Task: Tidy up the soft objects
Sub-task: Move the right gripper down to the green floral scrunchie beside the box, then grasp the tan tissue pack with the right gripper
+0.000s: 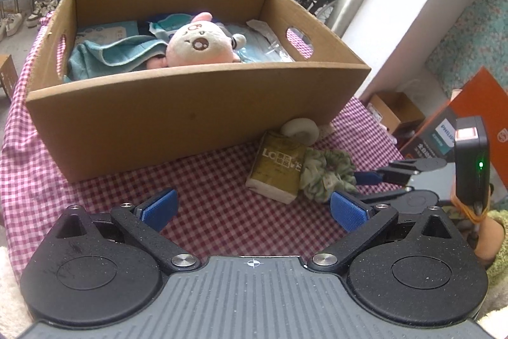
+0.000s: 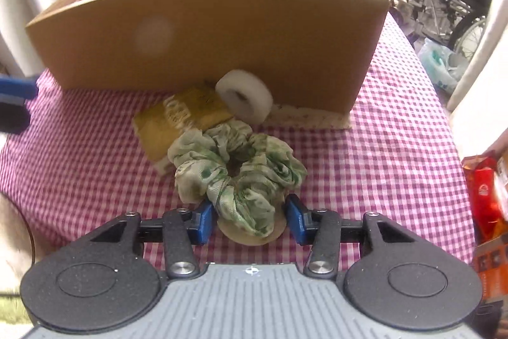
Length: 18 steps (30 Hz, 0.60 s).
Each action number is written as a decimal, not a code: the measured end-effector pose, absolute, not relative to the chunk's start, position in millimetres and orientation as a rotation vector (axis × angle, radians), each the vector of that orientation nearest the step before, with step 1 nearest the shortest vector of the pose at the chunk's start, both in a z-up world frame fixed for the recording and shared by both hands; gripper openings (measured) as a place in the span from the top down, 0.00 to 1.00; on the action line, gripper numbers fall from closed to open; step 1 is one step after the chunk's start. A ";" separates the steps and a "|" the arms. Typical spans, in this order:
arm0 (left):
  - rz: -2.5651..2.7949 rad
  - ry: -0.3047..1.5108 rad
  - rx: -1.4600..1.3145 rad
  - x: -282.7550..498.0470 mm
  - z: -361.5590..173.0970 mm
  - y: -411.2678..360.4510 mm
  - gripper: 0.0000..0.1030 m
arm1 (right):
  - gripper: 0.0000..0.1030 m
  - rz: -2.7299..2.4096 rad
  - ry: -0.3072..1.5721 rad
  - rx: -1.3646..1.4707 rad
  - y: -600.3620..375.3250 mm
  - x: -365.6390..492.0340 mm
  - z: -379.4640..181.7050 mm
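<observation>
1. Right gripper (image 2: 250,220) sits lowest in its own view, jaws partly drawn in around the near lobe of the green scrunchie (image 2: 236,167). The left pad looks to touch the fabric; a sliver of gap shows at the right pad, so I judge the grip not yet firm. A tan disc-like thing lies under the fabric between the pads; I cannot identify it.
2. Reason for this hold, as a judgement: the scrunchie is floppy, so pinching one bunched fold gives the pads something thick to bite.
3. Left gripper (image 1: 252,208) hangs wide open and empty above the checked cloth (image 1: 203,180), with nothing between its blue pads. It probably waits clear so the right one has room.
4. From the scrunchie, at 11 o'clock and touching it, lies an olive tissue pack (image 2: 182,116). At 12 o'clock a white foam ring (image 2: 244,99) leans on edge against the cardboard box (image 2: 203,30), propped by the box wall and the pack.
5. Box interior, left view: a pink plush toy (image 1: 198,45) at centre, a teal towel (image 1: 108,56) at 9 o'clock of it, and clear-wrapped packets at 3 o'clock. Soft goods already fill the floor, so I judge the scrunchie goes in next.
6. Risk: thin fabric may slip when lifted.
</observation>
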State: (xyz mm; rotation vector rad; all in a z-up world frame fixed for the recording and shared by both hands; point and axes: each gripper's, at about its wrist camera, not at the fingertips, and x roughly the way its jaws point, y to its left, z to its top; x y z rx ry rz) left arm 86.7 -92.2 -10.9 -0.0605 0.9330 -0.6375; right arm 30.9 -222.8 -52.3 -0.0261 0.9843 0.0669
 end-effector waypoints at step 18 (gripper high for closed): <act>-0.690 0.970 -0.060 103.4 -29.0 -103.6 0.01 | 0.28 0.071 0.875 0.052 -228.4 16.0 9.0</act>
